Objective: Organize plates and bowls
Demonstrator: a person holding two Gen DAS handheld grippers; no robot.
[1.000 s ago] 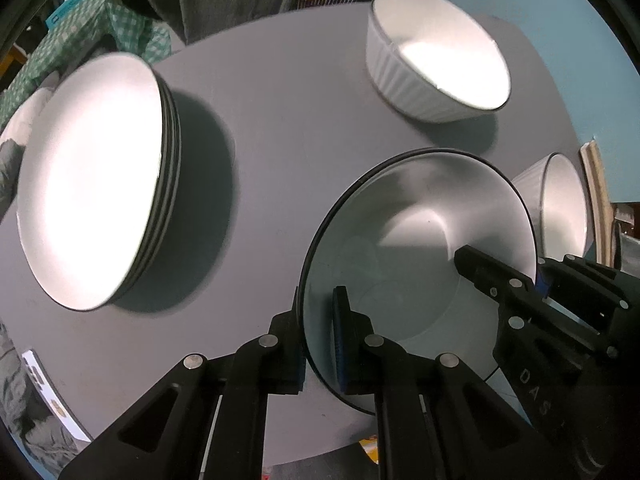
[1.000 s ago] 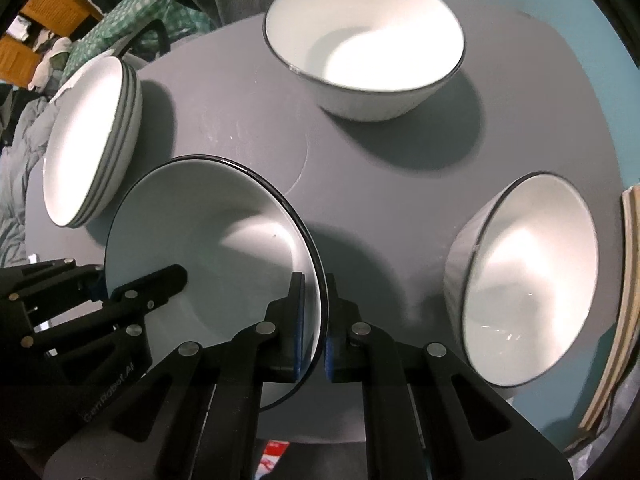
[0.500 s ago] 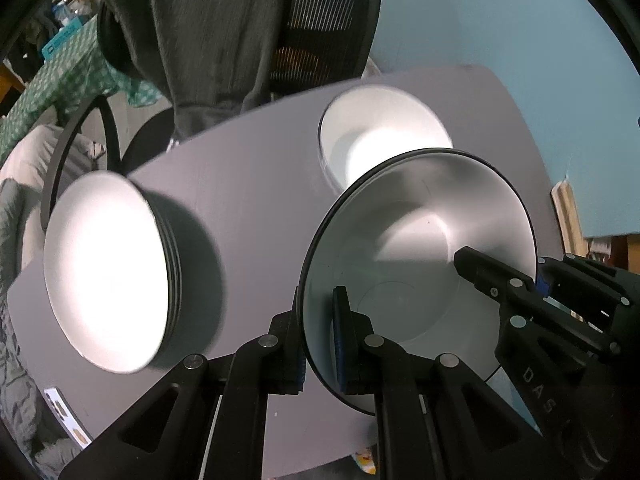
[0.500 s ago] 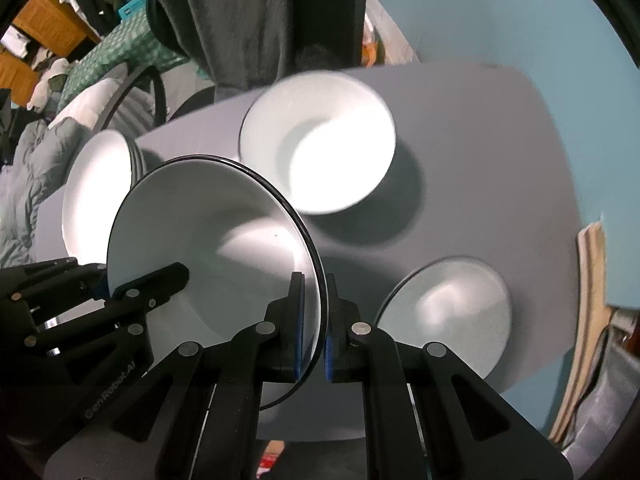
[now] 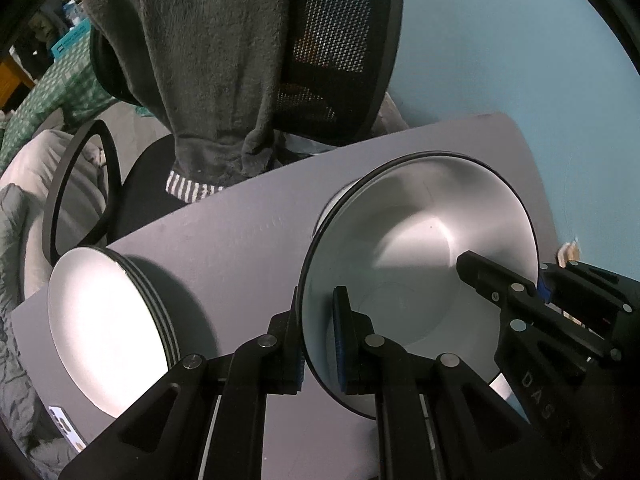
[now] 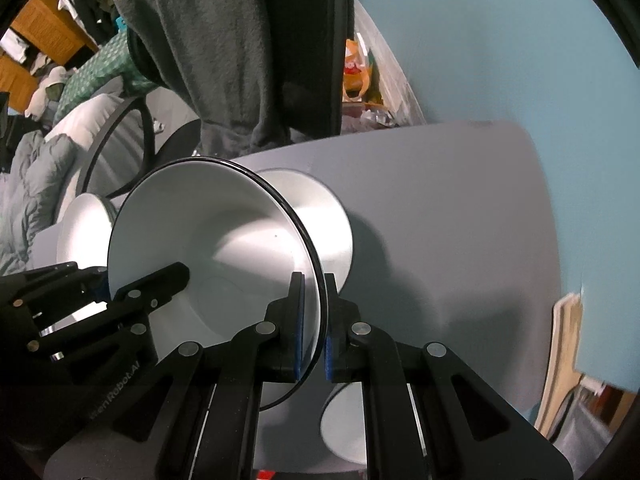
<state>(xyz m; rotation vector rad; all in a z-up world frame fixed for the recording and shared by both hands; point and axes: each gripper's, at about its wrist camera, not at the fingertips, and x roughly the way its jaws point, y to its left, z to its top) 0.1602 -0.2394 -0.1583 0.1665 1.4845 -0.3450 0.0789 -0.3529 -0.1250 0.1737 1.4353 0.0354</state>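
Plates, white with dark rims, sit stacked at near left. Both grippers, left and right, clamp one white dark-rimmed bowl above another bowl; nesting remains.

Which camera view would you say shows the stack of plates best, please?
The left wrist view: the stack of plates shows whole, layered rims visible. In the right wrist view only a sliver peeks from behind the held bowl.

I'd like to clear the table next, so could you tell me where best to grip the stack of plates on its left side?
Take the stack of plates by its rim, from above, one finger inside and one outside. The edges are thin and lie flat on the grey table, as with the rim grip on the held bowl.
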